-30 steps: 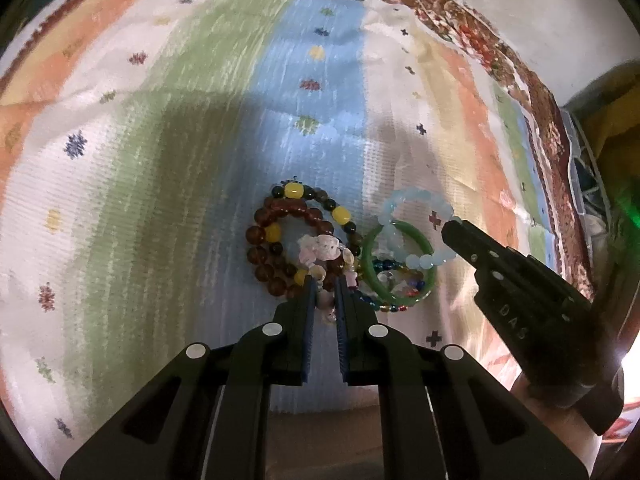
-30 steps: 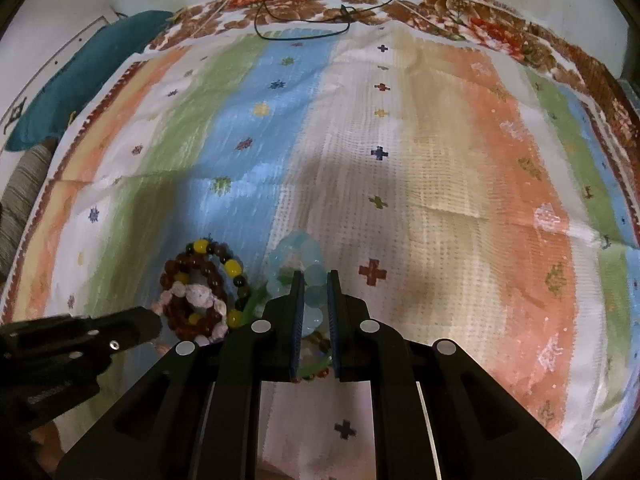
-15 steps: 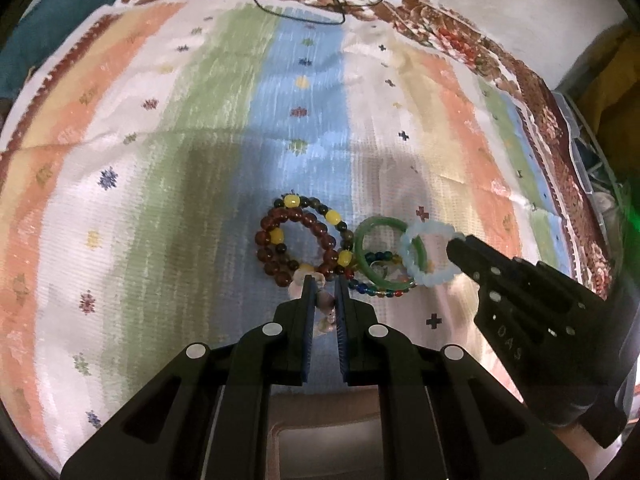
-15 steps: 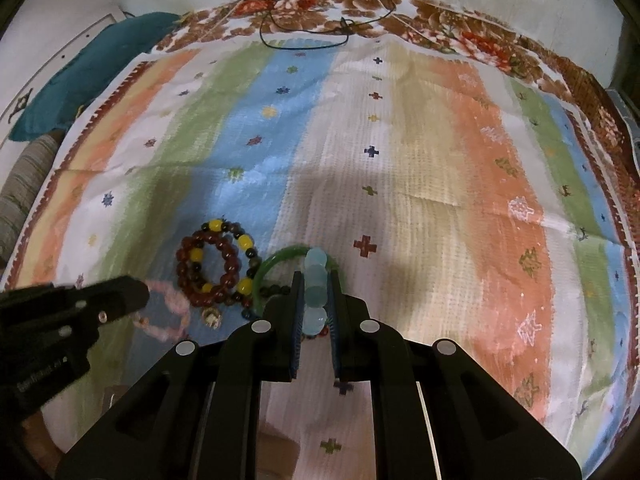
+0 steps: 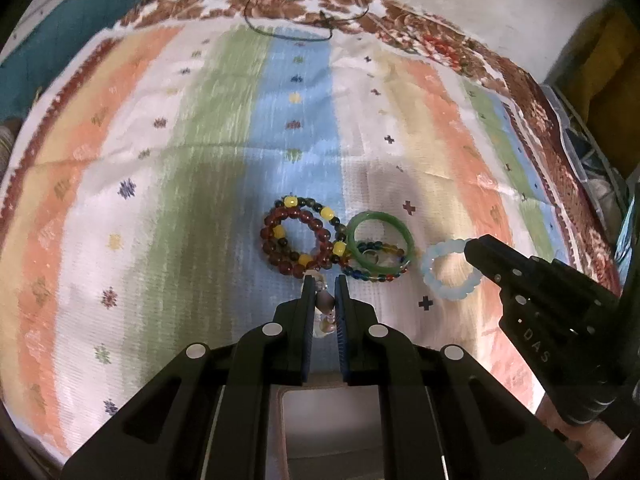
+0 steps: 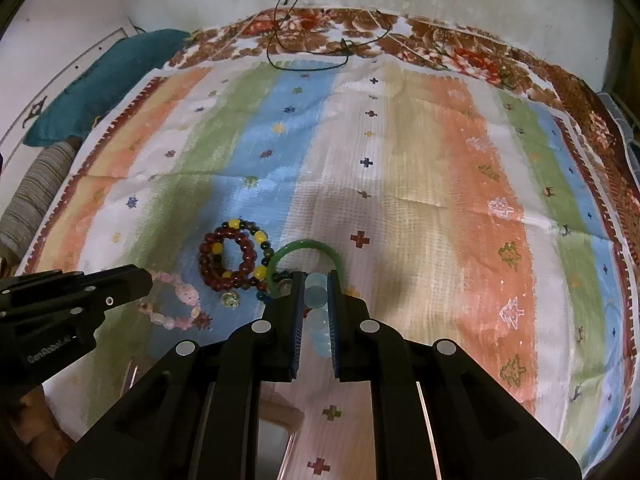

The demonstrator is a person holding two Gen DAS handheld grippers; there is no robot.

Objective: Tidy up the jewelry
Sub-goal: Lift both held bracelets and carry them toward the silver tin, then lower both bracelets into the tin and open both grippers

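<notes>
My left gripper [image 5: 323,280] is shut on a pink bead bracelet [image 6: 176,304], held just above the striped cloth [image 5: 160,184]. My right gripper [image 6: 316,278] is shut on a pale blue bead bracelet [image 5: 446,270], lifted off the pile. On the cloth remain a dark red bead bracelet with yellow beads [image 5: 298,236], a green bangle [image 5: 378,246] and a strand of small coloured beads [image 5: 380,276] under the bangle.
A black cord [image 6: 308,52] lies at the cloth's far edge. A teal cushion [image 6: 108,80] lies at the far left. Clutter and a clear bin [image 5: 576,140] stand past the cloth's right edge. A pale box edge [image 5: 320,420] shows under my left gripper.
Both grippers have pulled back and up from the pile. The pink bracelet came away to the left and the pale blue one to the right, off the green bangle.
</notes>
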